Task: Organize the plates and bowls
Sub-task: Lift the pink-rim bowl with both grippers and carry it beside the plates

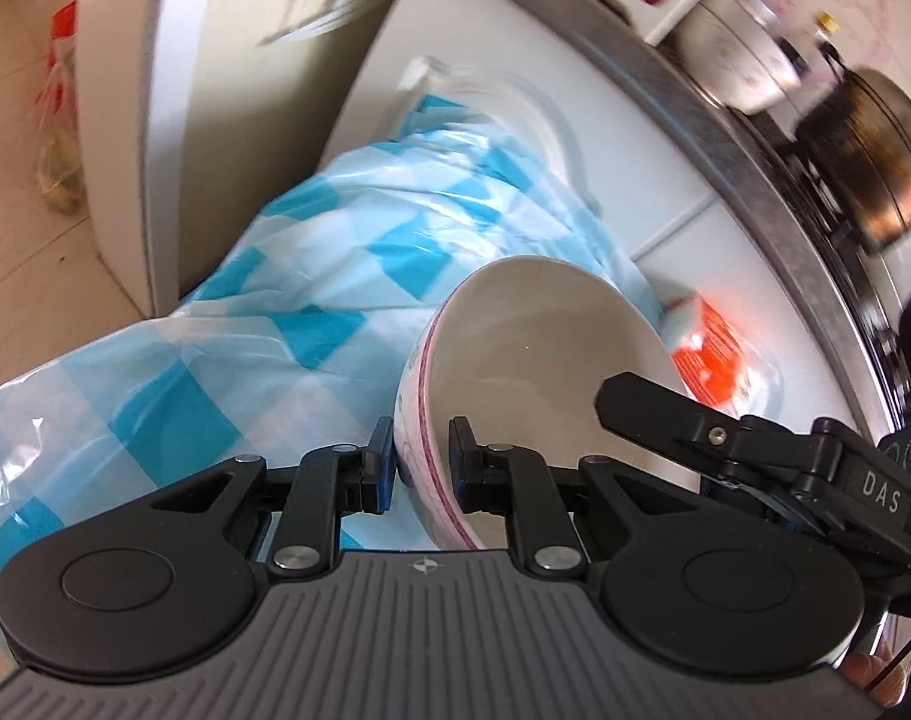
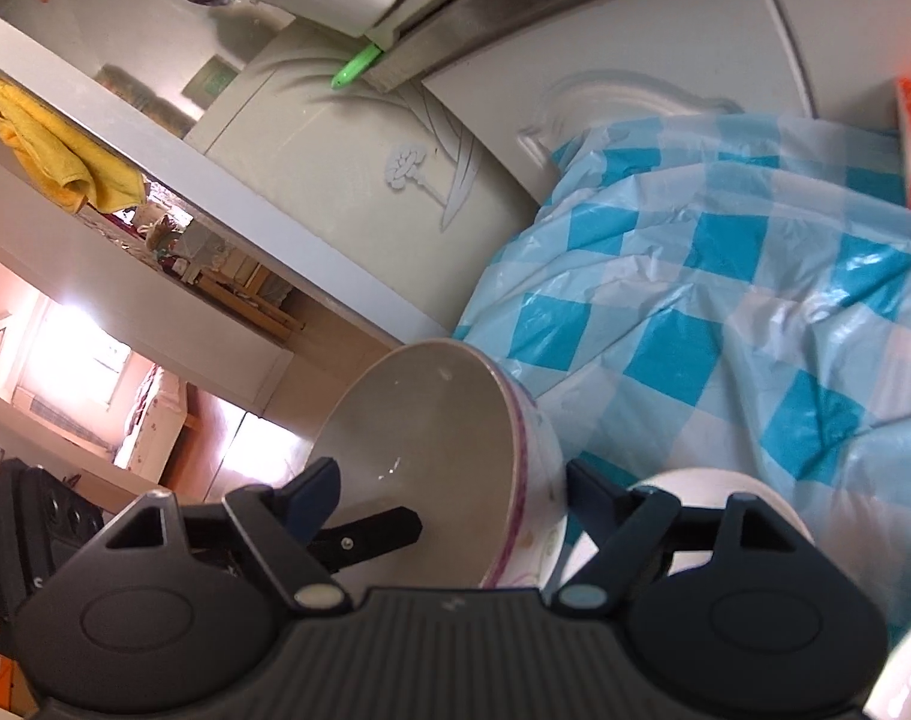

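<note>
Home kitchen: pot on stove, white cabinets.

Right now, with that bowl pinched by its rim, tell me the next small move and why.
Probably close the right hand-held gripper on the near rim before carrying on. The left hand-held gripper alone clamps the tilted bowl by one edge over the blue checked plastic sheet, while the right one's open jaws straddle the rim without pressing it.
</note>
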Tool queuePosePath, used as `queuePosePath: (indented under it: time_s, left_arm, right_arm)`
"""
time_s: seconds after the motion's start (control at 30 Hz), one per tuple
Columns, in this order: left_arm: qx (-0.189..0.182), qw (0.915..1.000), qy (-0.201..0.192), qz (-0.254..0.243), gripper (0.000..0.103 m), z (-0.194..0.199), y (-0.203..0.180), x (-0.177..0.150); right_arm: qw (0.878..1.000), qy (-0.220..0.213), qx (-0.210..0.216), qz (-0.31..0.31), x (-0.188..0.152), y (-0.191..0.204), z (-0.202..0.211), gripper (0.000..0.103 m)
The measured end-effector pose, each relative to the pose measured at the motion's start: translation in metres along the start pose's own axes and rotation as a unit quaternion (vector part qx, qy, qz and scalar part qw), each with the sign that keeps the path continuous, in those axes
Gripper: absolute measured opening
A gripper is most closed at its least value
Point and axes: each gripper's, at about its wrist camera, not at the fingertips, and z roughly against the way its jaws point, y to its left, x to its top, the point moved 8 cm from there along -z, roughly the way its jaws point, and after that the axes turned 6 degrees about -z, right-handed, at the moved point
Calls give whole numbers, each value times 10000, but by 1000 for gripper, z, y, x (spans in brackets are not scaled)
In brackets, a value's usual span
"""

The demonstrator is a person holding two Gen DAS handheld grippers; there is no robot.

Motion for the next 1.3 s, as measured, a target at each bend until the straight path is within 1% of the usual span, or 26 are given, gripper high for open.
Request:
queuePosePath:
  time_s: [0.2, 0.47, 0.57, 0.7, 0.9, 1.1, 1.3]
  left_arm:
    - [-183, 9987, 93, -469, 15, 12, -28, -21]
    - [-510, 9909, 329, -1198, 15, 20, -72, -54]
    - [-634, 9861, 368, -1493, 15, 20, -90, -62]
    - [-772, 9773, 405, -1932, 15, 21, -109, -80]
    - [-944, 9632, 646, -2434, 15, 19, -128, -114]
    - [-963, 9506, 981, -2782, 15, 8, -137, -148]
    - [-854, 9430, 1205, -2982, 15, 1, -136, -175]
  right_arm:
    - [9993, -357, -33, -128, -16, -10, 47, 82]
    - [9959, -864, -276, -40, -49, -20, 115, 82]
    - [9945, -974, -364, -92, -64, -28, 136, 82]
    - [9930, -1058, -483, -218, -85, -42, 160, 82]
    - [9892, -1164, -741, -484, -121, -66, 188, 82]
    - [9872, -1086, -900, -741, -150, -85, 201, 82]
    - [9856, -995, -927, -1006, -173, -104, 199, 82]
